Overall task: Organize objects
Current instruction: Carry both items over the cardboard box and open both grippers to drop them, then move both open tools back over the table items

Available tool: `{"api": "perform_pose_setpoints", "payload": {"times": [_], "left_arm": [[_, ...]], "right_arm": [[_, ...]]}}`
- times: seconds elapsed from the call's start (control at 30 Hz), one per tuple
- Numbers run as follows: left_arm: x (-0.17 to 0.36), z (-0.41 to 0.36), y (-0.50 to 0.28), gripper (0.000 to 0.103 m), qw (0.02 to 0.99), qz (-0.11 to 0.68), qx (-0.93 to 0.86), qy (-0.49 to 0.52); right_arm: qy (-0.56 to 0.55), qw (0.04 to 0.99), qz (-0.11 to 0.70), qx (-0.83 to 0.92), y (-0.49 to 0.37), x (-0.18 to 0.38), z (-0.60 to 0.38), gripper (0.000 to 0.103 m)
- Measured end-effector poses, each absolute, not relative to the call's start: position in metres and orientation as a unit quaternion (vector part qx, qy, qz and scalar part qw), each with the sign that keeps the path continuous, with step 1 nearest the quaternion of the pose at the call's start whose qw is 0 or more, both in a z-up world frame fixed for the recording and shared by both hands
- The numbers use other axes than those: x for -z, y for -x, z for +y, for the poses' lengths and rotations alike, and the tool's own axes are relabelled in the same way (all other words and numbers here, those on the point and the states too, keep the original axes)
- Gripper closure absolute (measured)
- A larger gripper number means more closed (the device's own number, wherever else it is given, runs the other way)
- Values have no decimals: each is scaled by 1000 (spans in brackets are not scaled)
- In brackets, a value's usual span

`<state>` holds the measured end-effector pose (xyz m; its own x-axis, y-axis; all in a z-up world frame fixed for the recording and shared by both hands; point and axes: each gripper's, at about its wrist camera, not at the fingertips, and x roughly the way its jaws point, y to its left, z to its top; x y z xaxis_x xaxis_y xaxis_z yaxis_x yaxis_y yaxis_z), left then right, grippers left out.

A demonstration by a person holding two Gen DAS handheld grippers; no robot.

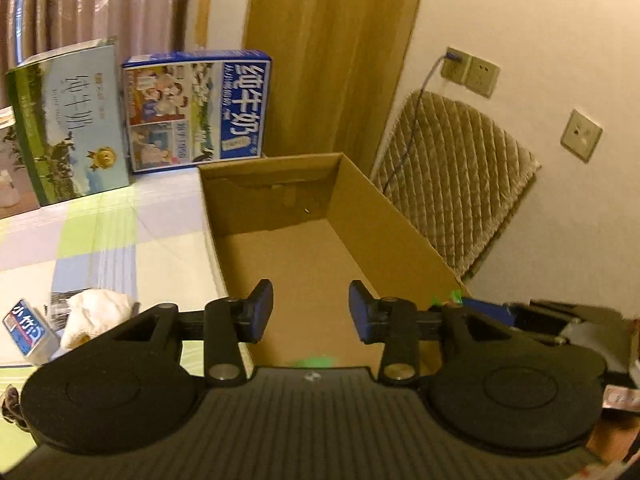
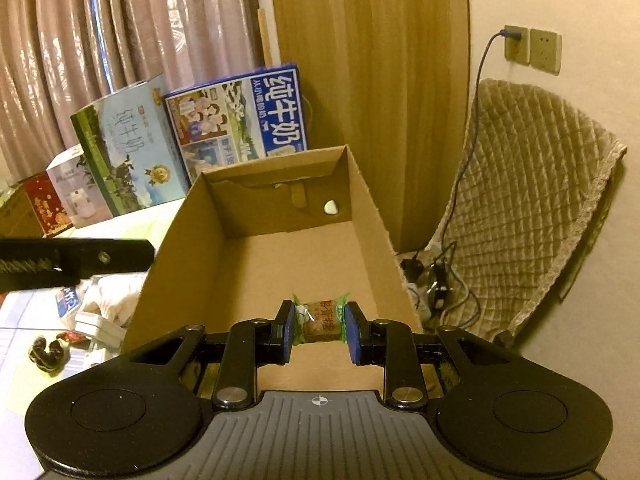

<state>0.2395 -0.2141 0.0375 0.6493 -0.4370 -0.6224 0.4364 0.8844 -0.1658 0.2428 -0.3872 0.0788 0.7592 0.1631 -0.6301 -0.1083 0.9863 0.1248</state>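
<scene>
One wrapped candy (image 2: pixel 319 321) sits clamped between the right tool (image 2: pixel 319 330) pads, above the near end of the cardboard box (image 2: pixel 256 264). Left tool (image 1: pixel 311 312) spread, empty, over the box. Candy likely light, firm; crinkly wrapper may slip, so grip the body.

Ahead and left of the grippers, the blue milk carton (image 2: pixel 240 114) bore large white "纯牛奶", the green carton (image 2: pixel 128 146) beside it carried the same "纯牛奶" in thin script, and the candy (image 2: pixel 319 321) between the right gripper's pads showed characters too blurred to read.
</scene>
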Motion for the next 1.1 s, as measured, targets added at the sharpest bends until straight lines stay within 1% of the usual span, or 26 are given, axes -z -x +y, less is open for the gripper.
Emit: {"api": "perform_pose_setpoints", "payload": {"times": [0.07, 0.1, 0.13, 0.17, 0.2, 0.33, 0.47, 0.53, 0.57, 0.67, 0.73, 0.8, 0.9, 1.03, 1.1], "left_arm": [[-40, -206, -240, 67, 909, 345, 233, 5], [-40, -201, -239, 67, 910, 346, 229, 5], [-42, -197, -238, 67, 911, 346, 226, 6], [-42, -192, -236, 67, 911, 346, 223, 7], [-42, -186, -234, 64, 912, 348, 219, 8], [-39, -163, -222, 55, 914, 354, 196, 10], [-37, -136, -206, 52, 917, 359, 174, 18], [-39, -121, -196, 46, 920, 356, 163, 19], [-40, -114, -191, 46, 921, 355, 158, 22], [-42, -90, -174, 40, 924, 354, 140, 32], [-45, -72, -162, 32, 927, 352, 124, 38], [-47, -54, -151, 28, 929, 351, 107, 38], [-50, -26, -135, 25, 931, 353, 78, 41], [-53, 8, -116, 16, 935, 349, 45, 44], [-52, 22, -108, 10, 936, 347, 33, 46]], "right_arm": [[-48, 936, 339, -84, -245, -78, -386, 79], [-51, 936, 337, -90, -246, -78, -385, 70], [-53, 937, 333, -94, -246, -79, -383, 64], [-54, 938, 327, -95, -246, -80, -383, 51], [-59, 940, 322, -93, -245, -82, -384, 44], [-81, 944, 309, -87, -236, -91, -390, 42], [-91, 945, 301, -86, -219, -101, -390, 41], [-93, 946, 296, -90, -209, -109, -387, 40], [-94, 947, 293, -94, -204, -113, -385, 39], [-95, 948, 283, -108, -185, -127, -372, 34], [-95, 948, 277, -120, -174, -134, -360, 31], [-97, 948, 270, -135, -162, -141, -345, 26], [-96, 945, 268, -159, -145, -146, -322, 22], [-82, 940, 274, -187, -128, -142, -292, 18], [-80, 935, 284, -197, -122, -136, -282, 18]]}}
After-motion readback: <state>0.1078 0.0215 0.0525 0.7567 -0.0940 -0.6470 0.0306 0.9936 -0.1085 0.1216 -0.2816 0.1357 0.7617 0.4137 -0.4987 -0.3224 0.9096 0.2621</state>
